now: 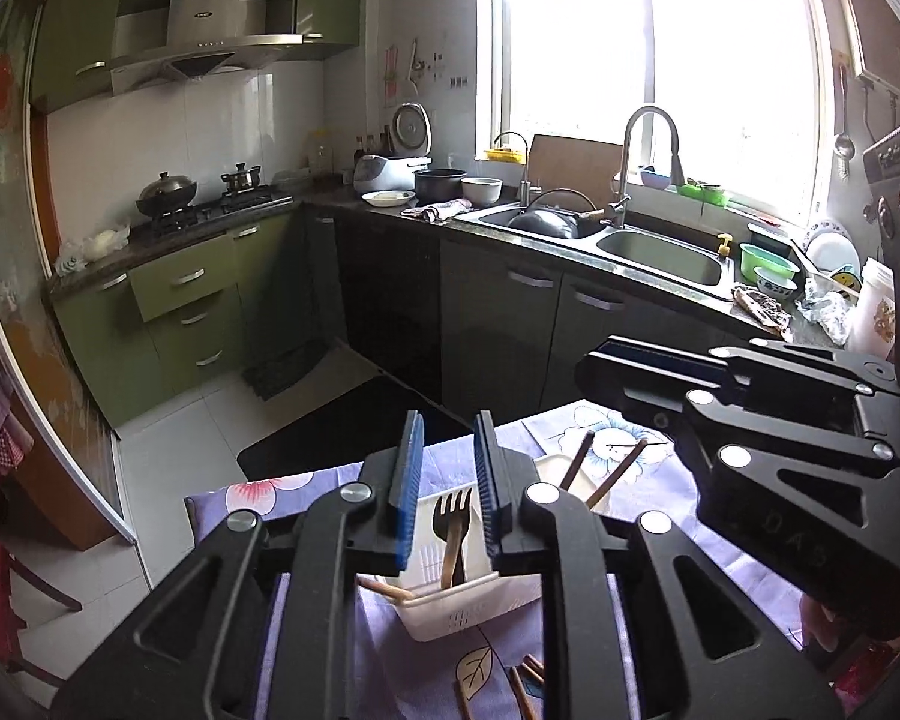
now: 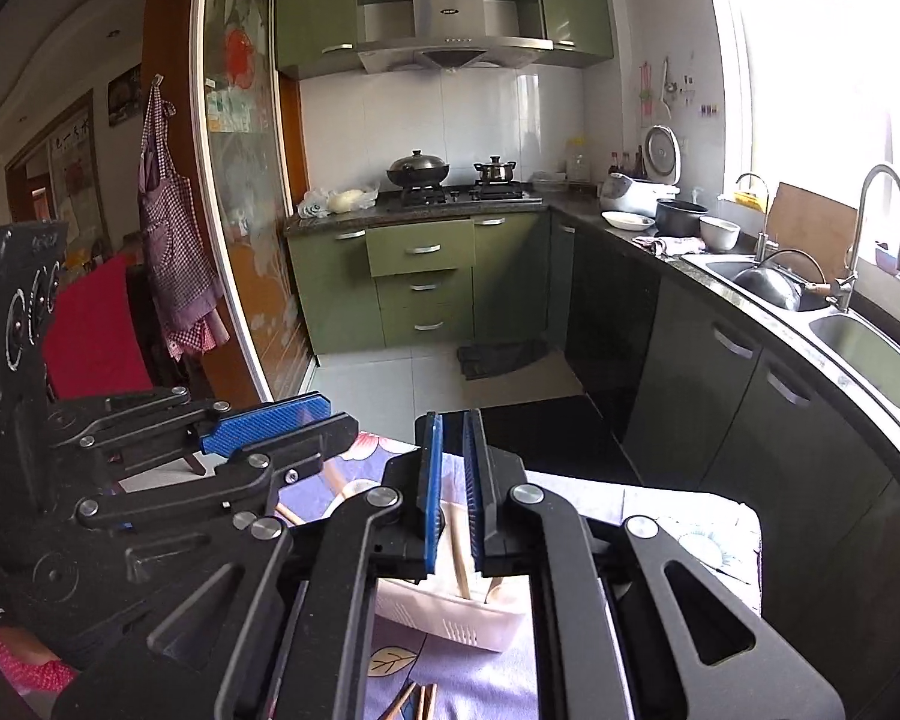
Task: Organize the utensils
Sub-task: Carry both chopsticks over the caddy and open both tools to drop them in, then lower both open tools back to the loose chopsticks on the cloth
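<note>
A white slotted utensil holder (image 1: 450,612) stands on the purple flowered tablecloth (image 1: 576,438). A wooden fork (image 1: 453,531) stands upright in it, and brown chopsticks (image 1: 615,471) lean in its far compartment. My left gripper (image 1: 447,438) hovers above the holder, jaws apart, with nothing between them. My right gripper (image 2: 453,438) is above the same holder (image 2: 450,618), its jaws a narrow gap apart and empty; chopsticks (image 2: 459,558) stand in the holder below it. Each gripper also shows from the side in the other's view.
Loose brown chopsticks (image 1: 525,681) lie on the cloth in front of the holder, also in the right wrist view (image 2: 417,699). Beyond the table's far edge are a dark floor mat (image 1: 342,426), green cabinets (image 1: 192,300) and a counter with a sink (image 1: 660,252).
</note>
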Motion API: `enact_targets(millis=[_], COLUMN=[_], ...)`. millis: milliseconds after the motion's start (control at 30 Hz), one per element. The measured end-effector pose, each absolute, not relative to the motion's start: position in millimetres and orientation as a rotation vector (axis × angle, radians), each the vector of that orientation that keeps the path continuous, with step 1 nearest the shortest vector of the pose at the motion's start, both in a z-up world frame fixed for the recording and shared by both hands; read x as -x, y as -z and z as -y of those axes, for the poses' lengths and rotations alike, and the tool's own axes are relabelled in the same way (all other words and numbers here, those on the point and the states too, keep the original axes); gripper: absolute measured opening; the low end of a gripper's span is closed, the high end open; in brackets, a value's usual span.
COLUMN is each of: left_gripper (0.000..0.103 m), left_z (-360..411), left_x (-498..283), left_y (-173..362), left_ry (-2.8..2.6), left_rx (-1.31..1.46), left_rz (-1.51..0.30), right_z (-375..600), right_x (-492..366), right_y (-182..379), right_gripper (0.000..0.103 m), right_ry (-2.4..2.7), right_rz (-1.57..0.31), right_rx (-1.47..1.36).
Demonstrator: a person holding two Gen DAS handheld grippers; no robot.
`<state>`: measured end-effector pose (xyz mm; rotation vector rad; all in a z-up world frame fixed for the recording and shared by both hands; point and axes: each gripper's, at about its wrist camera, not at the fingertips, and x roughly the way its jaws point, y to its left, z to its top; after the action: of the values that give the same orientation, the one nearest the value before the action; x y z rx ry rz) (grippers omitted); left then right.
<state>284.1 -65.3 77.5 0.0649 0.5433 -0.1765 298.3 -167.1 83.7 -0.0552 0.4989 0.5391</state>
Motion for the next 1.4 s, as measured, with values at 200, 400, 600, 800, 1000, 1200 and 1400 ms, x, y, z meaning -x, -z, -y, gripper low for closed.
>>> enact_targets(millis=[200,400,600,800,1000,1200,1400], left_gripper=[0.026,0.028,0.028,0.026,0.014,0.007,0.007], left_z=[66,71,66,62,68,73,62], left_x=[-252,-221,-222,-238,-246,-242,-240], left_y=[-92,-39,62,118,134,136,133], left_ry=[0.188,0.199,0.178,0.154,0.132,0.121,0.108], left_rx=[-0.058,-0.077,-0.053,-0.011,-0.03,-0.064,-0.067], left_rz=[-0.541,-0.736,-1.01,-1.166,-1.213,-1.206,-1.208], right_z=[187,206,207,230,232,209,179], right_x=[-249,-212,-221,-238,-244,-255,-255], right_y=[-99,-54,63,114,118,126,144], right_gripper=[0.02,0.025,0.025,0.025,0.025,0.025,0.025], right_ry=[-0.564,-0.585,-0.579,-0.546,-0.547,-0.579,-0.604], right_rz=[-0.418,-0.552,-0.869,-0.973,-0.988,-1.025,-1.036], right_rx=[0.062,0.118,0.186,0.114,0.109,0.137,0.215])
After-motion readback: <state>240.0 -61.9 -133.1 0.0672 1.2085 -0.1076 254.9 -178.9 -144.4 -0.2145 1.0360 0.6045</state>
